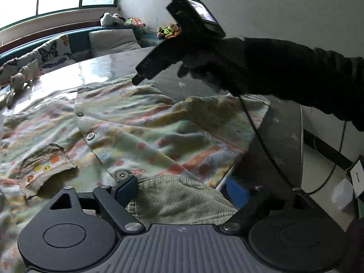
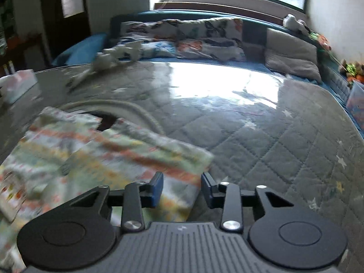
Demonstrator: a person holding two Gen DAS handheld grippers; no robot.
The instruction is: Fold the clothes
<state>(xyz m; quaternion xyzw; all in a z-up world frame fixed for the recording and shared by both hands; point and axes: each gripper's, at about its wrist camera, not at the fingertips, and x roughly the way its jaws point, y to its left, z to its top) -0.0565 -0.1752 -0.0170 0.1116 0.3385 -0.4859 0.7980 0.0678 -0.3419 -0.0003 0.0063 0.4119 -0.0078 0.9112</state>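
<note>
A child's pastel patterned jacket (image 1: pixel 141 122) with snap buttons lies spread on the table, front up. Its corduroy hem (image 1: pixel 182 202) lies between the wide-apart fingers of my left gripper (image 1: pixel 181 190), which is open and low over it. A dark-sleeved hand holds my right gripper (image 1: pixel 139 78) above the jacket's far edge. In the right wrist view, the right gripper (image 2: pixel 182 187) hovers over the jacket's corner (image 2: pixel 177 159) with a narrow gap between its fingers and nothing pinched. The jacket (image 2: pixel 91 159) is blurred there.
The table (image 2: pixel 250 125) has a glossy grey quilted cover; its rounded edge (image 1: pixel 300 141) runs at the right. A tissue box (image 2: pixel 19 84) and a white toy (image 2: pixel 109 56) sit at the far left. Cushions (image 2: pixel 291 52) line a bench behind. A black cable (image 1: pixel 257 134) trails from the right hand.
</note>
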